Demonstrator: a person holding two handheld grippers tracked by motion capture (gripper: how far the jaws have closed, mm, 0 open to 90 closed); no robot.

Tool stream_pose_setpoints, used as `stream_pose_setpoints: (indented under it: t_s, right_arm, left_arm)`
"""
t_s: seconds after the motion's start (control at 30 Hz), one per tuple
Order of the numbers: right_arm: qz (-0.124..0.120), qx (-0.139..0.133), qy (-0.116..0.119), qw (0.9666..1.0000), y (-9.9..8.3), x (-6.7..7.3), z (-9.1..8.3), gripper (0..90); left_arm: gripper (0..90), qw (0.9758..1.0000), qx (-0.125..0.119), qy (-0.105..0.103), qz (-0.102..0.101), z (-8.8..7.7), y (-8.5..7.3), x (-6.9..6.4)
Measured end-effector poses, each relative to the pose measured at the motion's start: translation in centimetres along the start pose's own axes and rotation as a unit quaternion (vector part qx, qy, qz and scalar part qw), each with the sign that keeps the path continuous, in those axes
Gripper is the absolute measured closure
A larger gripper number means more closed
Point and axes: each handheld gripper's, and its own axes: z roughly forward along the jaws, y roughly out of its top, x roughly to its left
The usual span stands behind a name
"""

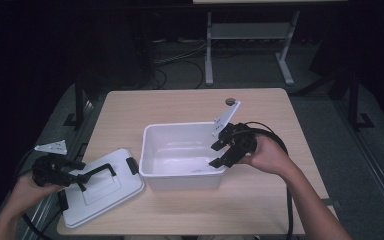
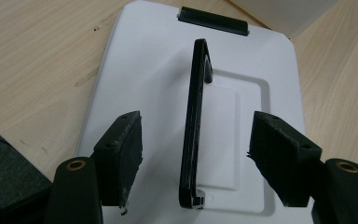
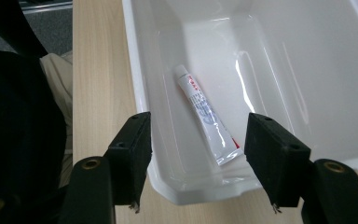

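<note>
Right gripper view: right claw (image 3: 200, 154) wide, empty, above tube (image 3: 208, 114) lying in white bin (image 3: 137, 79).

Left claw (image 1: 80, 176) low at left, jaws apart, gripping nothing. Right claw (image 1: 219, 153) raised at right, tilted down, jaws apart, empty.

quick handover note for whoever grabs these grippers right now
Left gripper: open, jaws either side of the raised black handle of the lid, not clamped.
Right gripper: open, nothing held, over the near right corner of the white bin.
Tube lies flat on the bin's floor.
Done: tube in bin.
Left, probably: grip handle, put the lid on the bin.
</note>
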Motion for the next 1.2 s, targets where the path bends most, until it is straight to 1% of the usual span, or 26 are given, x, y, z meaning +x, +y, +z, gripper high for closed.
stream_pose_setpoints:
  t_s: [0.27,0.57,0.77,0.8,0.83,0.93,1.03,1.2]
  right_arm:
    - [0.005,-0.002,-0.011,0.9999,-1.0,0.2,-1.0,39.9]
    - [0.018,-0.009,-0.024,0.9995,-2.5,0.4,-2.0,37.0]
    - [0.032,-0.007,-0.034,0.9989,-4.0,0.4,-2.2,35.1]
    - [0.032,-0.007,-0.034,0.9989,-4.0,0.4,-2.2,35.1]
    - [0.038,-0.011,-0.035,0.9986,-4.6,0.4,-2.3,35.0]
    - [0.047,-0.015,-0.036,0.9981,-5.4,0.5,-2.4,34.1]
    - [0.05,-0.011,-0.041,0.9978,-6.1,0.5,-2.5,33.0]
    - [0.063,-0.015,-0.045,0.9969,-7.5,0.7,-2.4,32.0]
  left_arm:
    - [33.5,1.0,0.0,0.0,0.001,0.0,0.1,0.0]
    - [33.3,1.0,0.004,-0.001,0.002,0.3,0.2,-0.1]
    - [32.9,1.0,0.003,-0.001,0.002,0.3,0.2,-0.1]
    - [32.9,1.0,0.003,-0.001,0.002,0.3,0.2,-0.1]
    - [32.9,1.0,0.003,-0.001,0.002,0.2,0.2,-0.1]
    - [32.9,1.0,0.003,0.002,0.003,0.2,0.2,-0.1]
    - [32.8,1.0,0.004,0.002,0.005,0.1,0.3,-0.1]
    - [32.7,1.0,0.006,0.0,0.006,0.2,0.3,-0.2]
